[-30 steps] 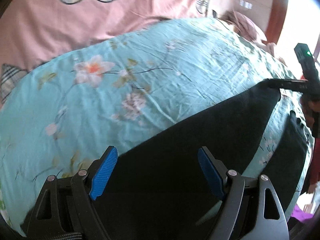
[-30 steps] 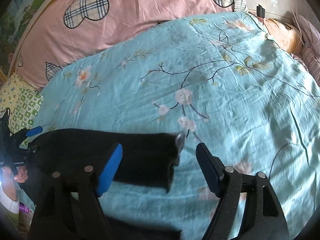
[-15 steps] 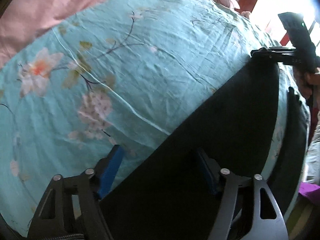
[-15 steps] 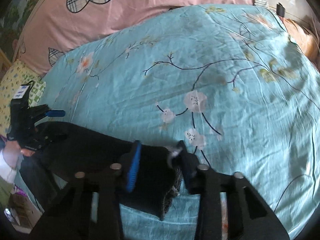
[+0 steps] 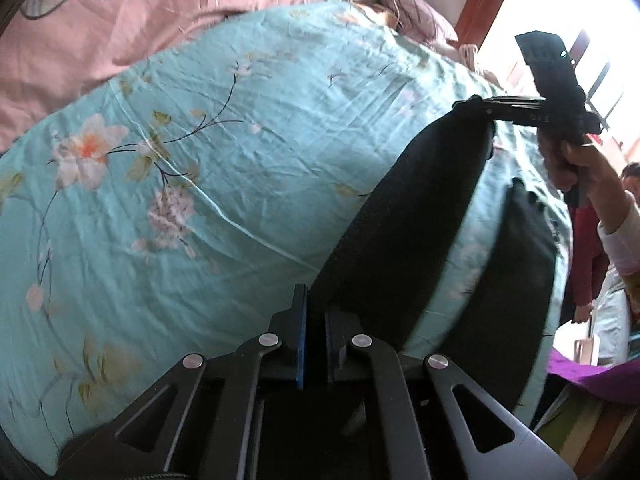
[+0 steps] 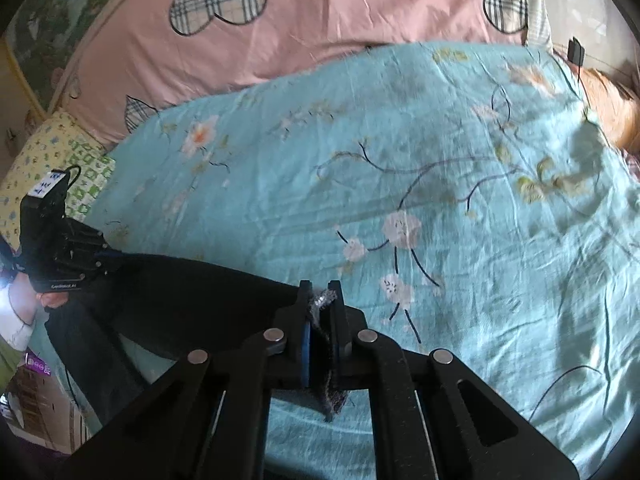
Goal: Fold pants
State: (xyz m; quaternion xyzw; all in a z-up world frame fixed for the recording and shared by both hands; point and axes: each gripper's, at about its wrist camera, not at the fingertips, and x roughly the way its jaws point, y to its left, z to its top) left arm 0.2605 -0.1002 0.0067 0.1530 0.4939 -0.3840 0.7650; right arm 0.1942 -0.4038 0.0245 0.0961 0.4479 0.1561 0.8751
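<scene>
Black pants (image 5: 416, 216) lie on a teal floral bedspread (image 5: 200, 184), one leg stretched between my two grippers. My left gripper (image 5: 314, 308) is shut on one end of that leg. My right gripper (image 6: 320, 300) is shut on the leg's other end, where grey lining shows between the pads. The pants (image 6: 180, 292) run left from it to the left gripper (image 6: 100, 260). In the left wrist view the right gripper (image 5: 476, 106) pinches the far end. The second leg (image 5: 516, 280) lies near the bed's edge.
A pink quilt with plaid hearts (image 6: 300, 24) lies at the back of the bed. A yellow-green pillow (image 6: 52, 160) sits at the left. An orange pillow (image 6: 608, 96) lies at the right. The bed's edge (image 5: 560, 320) drops off beside the second leg.
Both grippers were open around the pants leg a second ago. Both have closed on it, and the leg now stretches taut between them, slightly lifted.
</scene>
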